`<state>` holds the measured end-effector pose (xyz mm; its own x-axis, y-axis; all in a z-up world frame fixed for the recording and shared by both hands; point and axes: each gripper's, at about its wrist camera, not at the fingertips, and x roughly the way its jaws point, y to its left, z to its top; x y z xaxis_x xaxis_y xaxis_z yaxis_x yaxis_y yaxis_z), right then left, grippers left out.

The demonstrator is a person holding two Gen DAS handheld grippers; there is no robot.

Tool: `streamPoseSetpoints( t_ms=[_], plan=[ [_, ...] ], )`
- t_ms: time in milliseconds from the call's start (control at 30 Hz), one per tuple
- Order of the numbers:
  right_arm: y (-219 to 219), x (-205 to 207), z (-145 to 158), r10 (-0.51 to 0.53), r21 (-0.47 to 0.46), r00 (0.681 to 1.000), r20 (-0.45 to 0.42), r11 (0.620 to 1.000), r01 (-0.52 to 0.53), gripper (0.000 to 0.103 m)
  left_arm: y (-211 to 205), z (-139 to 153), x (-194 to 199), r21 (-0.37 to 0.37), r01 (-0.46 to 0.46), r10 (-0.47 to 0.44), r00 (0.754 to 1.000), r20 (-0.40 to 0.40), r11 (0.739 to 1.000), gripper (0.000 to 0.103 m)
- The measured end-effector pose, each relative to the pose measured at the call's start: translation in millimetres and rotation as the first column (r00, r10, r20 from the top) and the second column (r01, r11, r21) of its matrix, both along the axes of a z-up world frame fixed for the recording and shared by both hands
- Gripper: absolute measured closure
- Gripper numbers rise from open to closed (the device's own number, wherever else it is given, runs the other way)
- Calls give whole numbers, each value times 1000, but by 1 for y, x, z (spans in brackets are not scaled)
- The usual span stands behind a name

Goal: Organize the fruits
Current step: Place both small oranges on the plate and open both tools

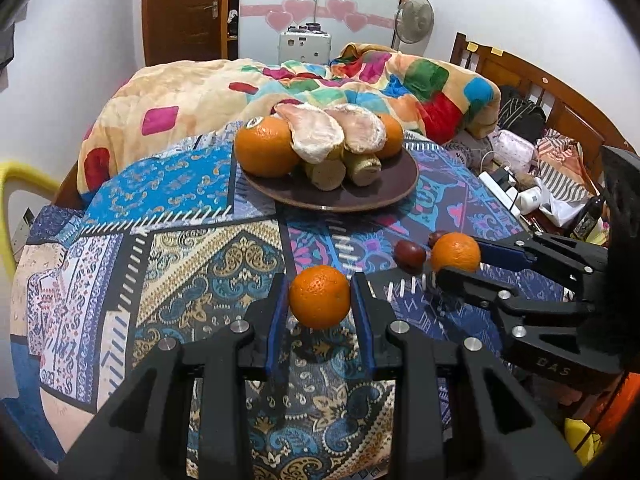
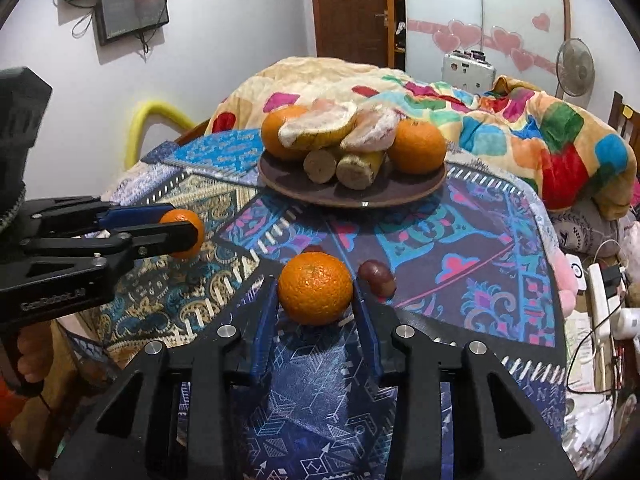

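Clamped between the left gripper's (image 1: 320, 300) blue pads: one orange (image 1: 319, 297), lifted short of the brown plate (image 1: 404, 184). Likewise pinched in the right gripper (image 2: 315, 292): a second orange (image 2: 315, 288), also short of that plate. Best carried high, then lowered into the plate's bare near rim, clear of the piled fruit (image 1: 320, 136), before easing the grip.

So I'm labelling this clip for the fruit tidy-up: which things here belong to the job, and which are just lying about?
Part of the job:
- orange in the left claw
- orange in the right claw
- plate of fruit
- small dark red fruits on the table

Lying about:
- blanket
- fan
- power strip
- wall screens
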<state>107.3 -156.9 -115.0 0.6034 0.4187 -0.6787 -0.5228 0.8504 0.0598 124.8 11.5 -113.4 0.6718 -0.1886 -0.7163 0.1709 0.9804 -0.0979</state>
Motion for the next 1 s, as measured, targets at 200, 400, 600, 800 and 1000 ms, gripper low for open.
streamPoseSetpoints(
  t_ms=[200, 400, 600, 800, 1000],
  plan=[
    [-7, 11, 12, -23, 22, 999, 24, 1000, 22, 68, 2, 9, 10, 6, -8, 8, 1000, 28, 1000, 72],
    [-17, 27, 18, -56, 33, 998, 39, 998, 55, 68, 4, 16, 26, 13, -18, 17, 999, 47, 1000, 72],
    [-24, 44, 25, -79, 41, 995, 54, 996, 77, 68, 6, 18, 47, 13, -25, 24, 998, 54, 1000, 72],
    [-25, 64, 26, -86, 24, 994, 66, 996, 84, 68, 7, 12, 71, 28, -45, 43, 998, 41, 999, 72],
    [-21, 86, 19, -67, -16, 997, 49, 998, 68, 68, 10, 5, 89, 37, -55, 54, 998, 28, 998, 72]
  ],
)
